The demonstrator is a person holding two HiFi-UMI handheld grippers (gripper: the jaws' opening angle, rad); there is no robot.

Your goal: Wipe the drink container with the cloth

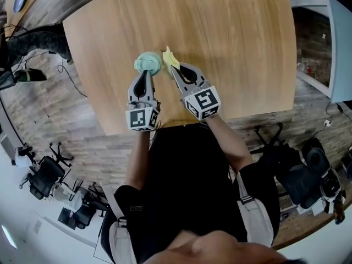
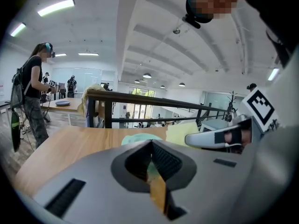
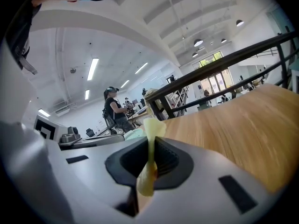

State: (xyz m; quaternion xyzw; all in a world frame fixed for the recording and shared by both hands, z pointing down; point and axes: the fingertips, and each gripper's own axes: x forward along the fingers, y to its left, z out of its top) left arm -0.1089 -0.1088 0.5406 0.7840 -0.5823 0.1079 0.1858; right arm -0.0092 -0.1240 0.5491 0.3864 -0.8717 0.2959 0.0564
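Observation:
A pale green drink container (image 1: 147, 62) stands on the wooden table (image 1: 231, 43) near its front edge. My left gripper (image 1: 146, 73) is shut on the container's near side; in the left gripper view a sliver of green shows between the closed jaws (image 2: 151, 146), and the container's top (image 2: 140, 138) peeks just beyond. My right gripper (image 1: 172, 69) is shut on a yellow cloth (image 1: 170, 57), held right beside the container. The cloth (image 3: 152, 127) sticks up from the pinched jaws (image 3: 152, 148) in the right gripper view. I cannot tell whether cloth and container touch.
The table's front edge (image 1: 165, 126) runs just below both grippers. Office chairs (image 1: 47, 175) and cables (image 1: 71, 76) lie on the floor at the left. A dark railing (image 2: 140, 99) and a standing person (image 2: 32, 92) are beyond the table.

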